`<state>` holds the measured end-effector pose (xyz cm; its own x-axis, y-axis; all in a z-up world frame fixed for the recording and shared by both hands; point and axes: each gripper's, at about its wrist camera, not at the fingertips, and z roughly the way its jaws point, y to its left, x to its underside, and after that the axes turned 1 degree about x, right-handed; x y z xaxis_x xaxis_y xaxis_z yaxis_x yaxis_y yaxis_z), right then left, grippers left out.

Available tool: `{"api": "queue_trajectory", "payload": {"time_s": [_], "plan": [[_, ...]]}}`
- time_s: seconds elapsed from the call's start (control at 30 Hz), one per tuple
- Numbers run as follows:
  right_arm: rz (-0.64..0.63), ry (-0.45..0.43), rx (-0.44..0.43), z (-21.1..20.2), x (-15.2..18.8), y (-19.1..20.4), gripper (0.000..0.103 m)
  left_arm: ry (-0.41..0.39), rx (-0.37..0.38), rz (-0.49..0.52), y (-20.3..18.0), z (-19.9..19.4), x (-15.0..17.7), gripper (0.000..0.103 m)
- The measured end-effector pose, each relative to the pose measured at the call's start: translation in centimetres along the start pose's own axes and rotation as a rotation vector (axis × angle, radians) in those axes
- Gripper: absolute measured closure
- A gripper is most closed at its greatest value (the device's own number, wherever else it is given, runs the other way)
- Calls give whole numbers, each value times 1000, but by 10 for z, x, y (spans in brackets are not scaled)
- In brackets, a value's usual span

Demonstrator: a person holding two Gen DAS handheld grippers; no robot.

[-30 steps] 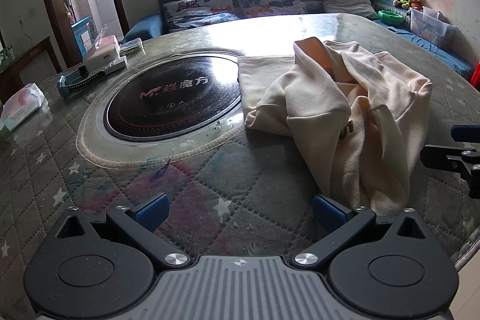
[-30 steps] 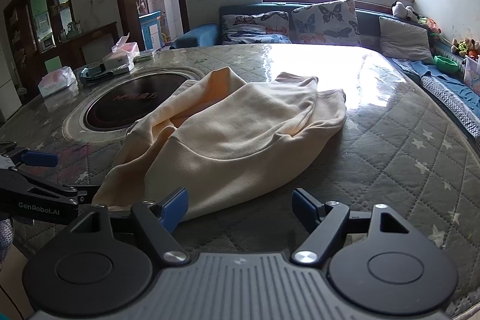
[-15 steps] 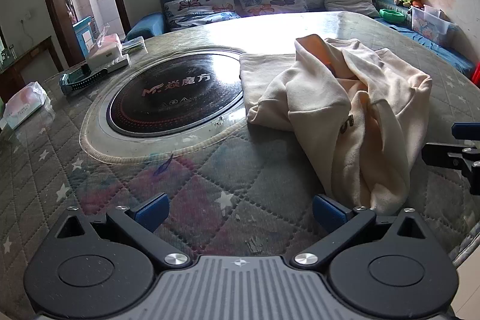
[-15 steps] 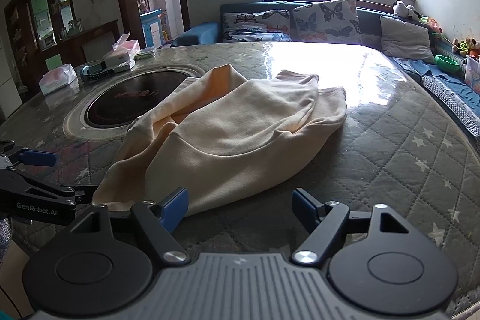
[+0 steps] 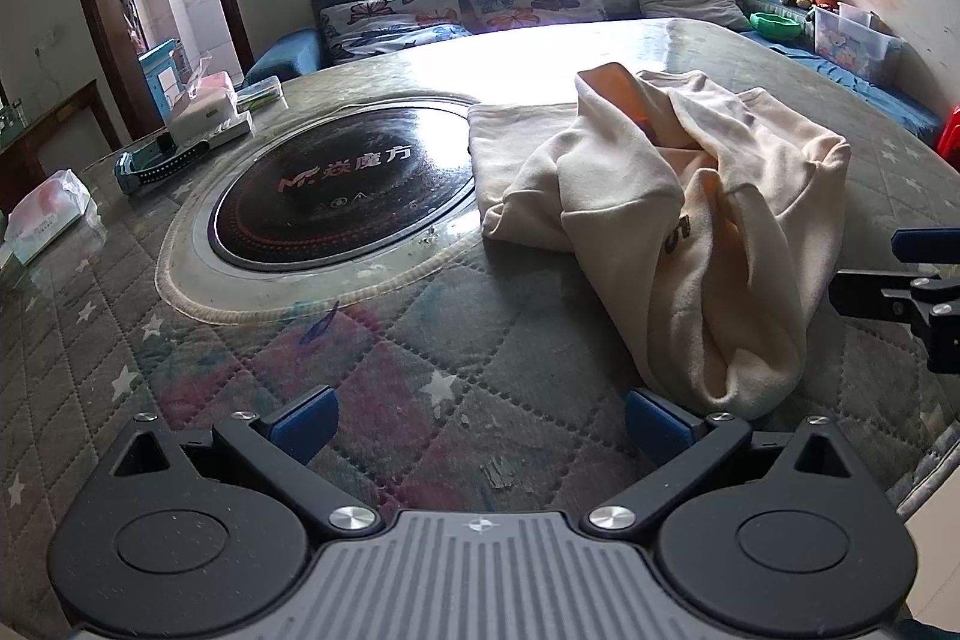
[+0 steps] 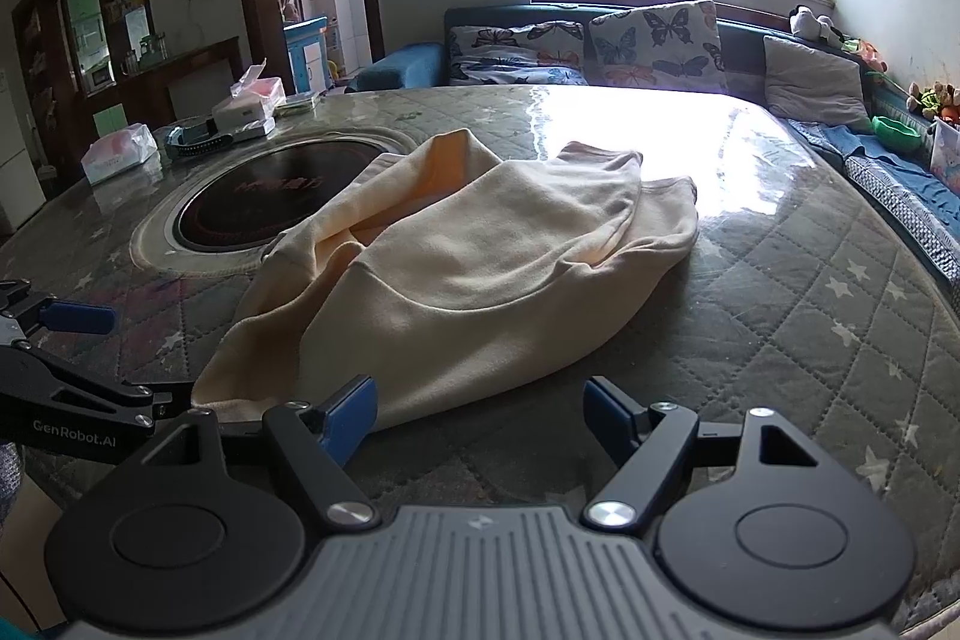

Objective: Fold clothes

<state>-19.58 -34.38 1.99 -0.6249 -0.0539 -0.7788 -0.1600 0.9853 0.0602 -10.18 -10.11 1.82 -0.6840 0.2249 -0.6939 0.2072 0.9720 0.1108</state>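
The sweatshirt (image 6: 480, 280) lay in a loose heap at the middle of the right view, one edge spilling over the dark hob (image 5: 348, 184), nothing folded yet. I kept the right tongs (image 6: 480, 412) wide and empty at its near hem, and the left tongs (image 5: 480, 424) wide too, low in the frame with one blue pad beside the cuff end. I judged that stance suited pinching two corners to spread it on the bench (image 6: 810, 316).

No visible change since earlier.
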Motion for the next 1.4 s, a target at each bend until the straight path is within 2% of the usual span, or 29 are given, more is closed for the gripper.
{"api": "queue_trajectory", "payload": {"time_s": [0.93,1.4], "plan": [[-10,10,-13,6,-3,5,27,8,7,13,-3,4,-2,0],[-54,5,-35,20,-26,5,32,-49,-2,18,11,7,-39,0]]}}
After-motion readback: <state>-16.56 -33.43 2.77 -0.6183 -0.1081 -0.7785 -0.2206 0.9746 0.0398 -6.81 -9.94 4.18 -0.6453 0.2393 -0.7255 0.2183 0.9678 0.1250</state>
